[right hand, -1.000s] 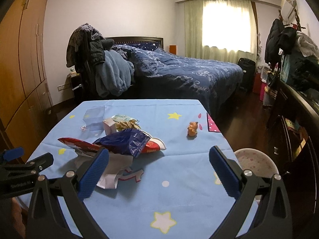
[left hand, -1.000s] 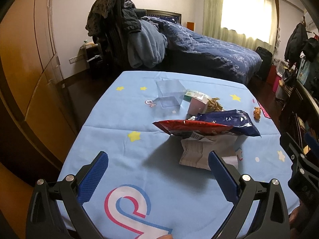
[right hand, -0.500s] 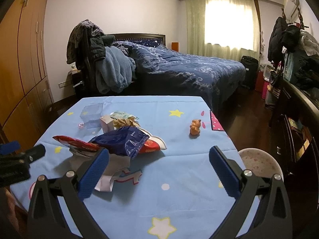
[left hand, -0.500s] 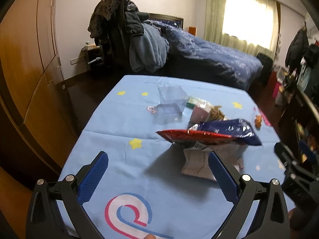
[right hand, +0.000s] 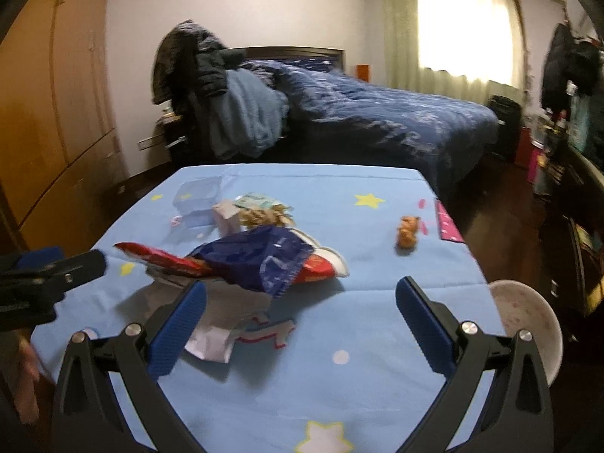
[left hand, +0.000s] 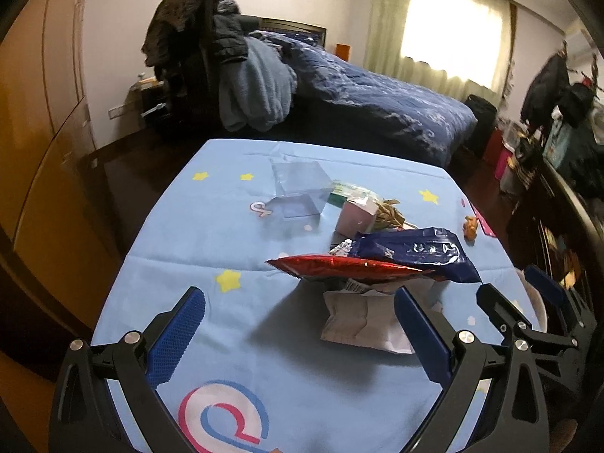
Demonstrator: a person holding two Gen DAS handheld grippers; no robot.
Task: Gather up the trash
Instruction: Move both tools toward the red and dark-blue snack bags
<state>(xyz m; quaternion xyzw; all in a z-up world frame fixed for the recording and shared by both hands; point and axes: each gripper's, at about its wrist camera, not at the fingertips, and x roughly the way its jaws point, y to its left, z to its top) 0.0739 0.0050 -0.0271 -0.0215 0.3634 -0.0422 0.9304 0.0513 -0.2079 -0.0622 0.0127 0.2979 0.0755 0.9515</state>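
Observation:
A pile of trash lies mid-table on the blue star-print cloth [left hand: 181,249]: a dark blue snack bag [left hand: 411,253] [right hand: 260,260] over a red wrapper [left hand: 339,268] [right hand: 162,256], crumpled white paper [left hand: 362,321] [right hand: 211,339] beneath, a small pink box [left hand: 356,217] [right hand: 226,215], a clear plastic box [left hand: 298,188] [right hand: 196,200] and brown scraps [right hand: 264,217]. My left gripper [left hand: 298,336] is open, near the table's front edge, short of the pile. My right gripper [right hand: 298,332] is open too, hovering right of the paper. Nothing is between either pair of fingers.
A small orange toy [right hand: 407,230] sits toward the table's right side near a pink strip [right hand: 449,226]. A white speckled bin [right hand: 528,321] stands off the table's right edge. Beyond the table are a bed [right hand: 377,113], a clothes-laden chair [left hand: 211,60] and wooden wardrobes [left hand: 37,132].
Both grippers have drifted and tilted slightly, the views rotating a little; the right one has come nearer the pile. The trash has not moved and both stay open.

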